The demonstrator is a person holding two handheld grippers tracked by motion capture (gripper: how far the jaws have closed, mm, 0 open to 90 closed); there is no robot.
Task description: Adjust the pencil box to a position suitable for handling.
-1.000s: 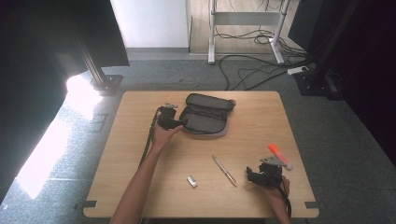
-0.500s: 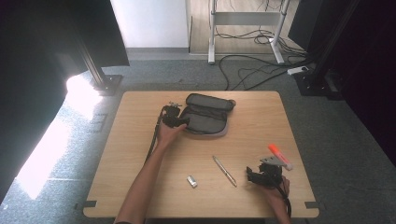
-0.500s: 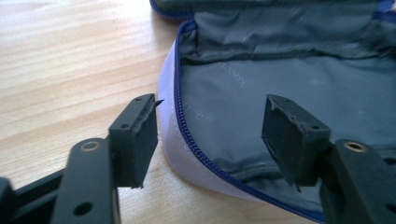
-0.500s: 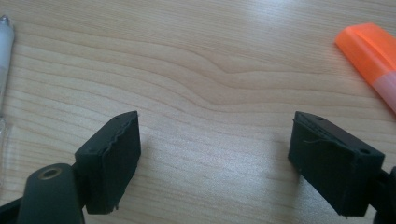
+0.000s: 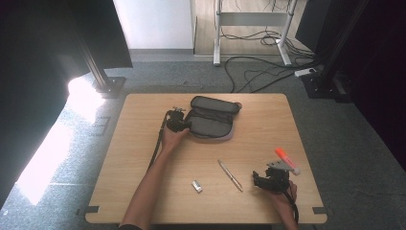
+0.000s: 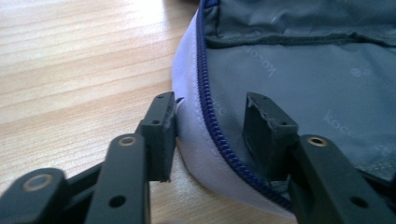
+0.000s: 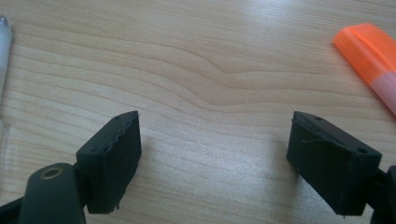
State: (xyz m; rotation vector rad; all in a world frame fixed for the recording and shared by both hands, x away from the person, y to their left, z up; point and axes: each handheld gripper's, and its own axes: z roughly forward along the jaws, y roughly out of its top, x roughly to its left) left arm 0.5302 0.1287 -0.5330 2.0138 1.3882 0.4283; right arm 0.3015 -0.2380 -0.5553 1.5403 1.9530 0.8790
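Case: my left gripper point(image 6: 212, 140) sits at the near left edge of the soft grey fabric pencil case point(image 5: 210, 120). The case lies unzipped and flat on the table, lid folded back. Its cloth lining has small pale letters on it, and a bumpy dark blue zipper point(image 6: 212, 116) runs round the rounded pale rim.
Left gripper state: the black jaws have just been closing, and the case's rim is between them. The left pad touches the pale outer wall. The right pad sits inside on the lining. I cannot tell if the two pads squeeze the rim tight yet.
Right gripper: my right gripper point(image 7: 215, 158) rests low over bare table, jaws wide apart, with nothing between them. The pads are blocky and dark, with rough wavy edges.
Table: smooth light wooden table point(image 5: 143, 143) with wavy grain lines.
Marker: a fat orange highlighter pen point(image 5: 286, 160) lies just past the right gripper, off to its right.
Pen: a thin silver pen point(image 5: 230, 175) lies to the left of the right gripper.
Small thing: a little white block point(image 5: 197, 186) lies further left, beyond the pen.
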